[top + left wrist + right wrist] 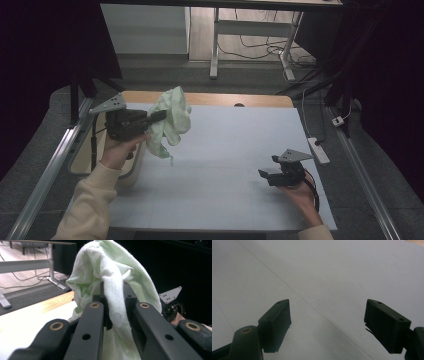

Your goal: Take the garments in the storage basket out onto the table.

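Left hand-held gripper [113,302] | clamped on green cloth [110,272] (bunched above jaws)

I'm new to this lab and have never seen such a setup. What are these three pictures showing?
A person sits at a table covered with a pale sheet, holding a hand-operated gripper in each hand. The high view looks down from above. The other two pictures come from cameras riding on the grippers, looking along their black jaws. The left gripper has its jaws shut on a pale green cloth, lifted off the table; the left gripper view shows the cloth pinched and draped over the jaws. The right gripper waits low over the sheet, jaws wide open and holding nothing.
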The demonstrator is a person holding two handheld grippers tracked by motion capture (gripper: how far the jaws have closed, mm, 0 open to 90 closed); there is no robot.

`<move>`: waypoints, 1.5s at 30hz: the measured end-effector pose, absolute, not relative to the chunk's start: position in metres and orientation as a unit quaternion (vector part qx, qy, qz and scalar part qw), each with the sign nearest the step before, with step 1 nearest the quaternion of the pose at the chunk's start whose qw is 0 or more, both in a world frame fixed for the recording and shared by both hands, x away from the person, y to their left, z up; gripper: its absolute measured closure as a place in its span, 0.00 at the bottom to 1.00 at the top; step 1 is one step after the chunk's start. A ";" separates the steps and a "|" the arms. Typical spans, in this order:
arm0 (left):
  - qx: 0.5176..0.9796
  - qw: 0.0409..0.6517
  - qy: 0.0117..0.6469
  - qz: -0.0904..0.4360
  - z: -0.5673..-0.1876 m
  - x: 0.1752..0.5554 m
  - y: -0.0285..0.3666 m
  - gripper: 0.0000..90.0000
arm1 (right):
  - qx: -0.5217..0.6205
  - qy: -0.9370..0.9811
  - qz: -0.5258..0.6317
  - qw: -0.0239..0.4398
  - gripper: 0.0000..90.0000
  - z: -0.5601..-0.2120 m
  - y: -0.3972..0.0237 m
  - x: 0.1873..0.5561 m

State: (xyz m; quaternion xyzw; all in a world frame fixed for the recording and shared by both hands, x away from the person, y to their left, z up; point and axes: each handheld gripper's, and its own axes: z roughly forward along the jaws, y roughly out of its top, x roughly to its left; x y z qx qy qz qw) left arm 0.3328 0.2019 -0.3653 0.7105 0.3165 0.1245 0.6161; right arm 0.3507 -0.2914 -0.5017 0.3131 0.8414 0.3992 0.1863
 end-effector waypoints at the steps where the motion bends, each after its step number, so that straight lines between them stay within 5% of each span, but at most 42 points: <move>1: 0.714 0.613 0.315 0.122 -0.367 0.334 0.198 0.92 | 0.313 0.841 0.399 0.186 0.23 -0.502 -0.291 0.351; 23: 0.801 0.517 0.295 0.068 -0.428 0.366 0.112 0.92 | 0.311 0.843 0.399 0.185 0.23 -0.503 -0.292 0.351; 45: 0.847 0.436 0.303 0.032 -0.494 0.379 0.071 0.89 | 0.310 0.844 0.396 0.184 0.23 -0.504 -0.292 0.352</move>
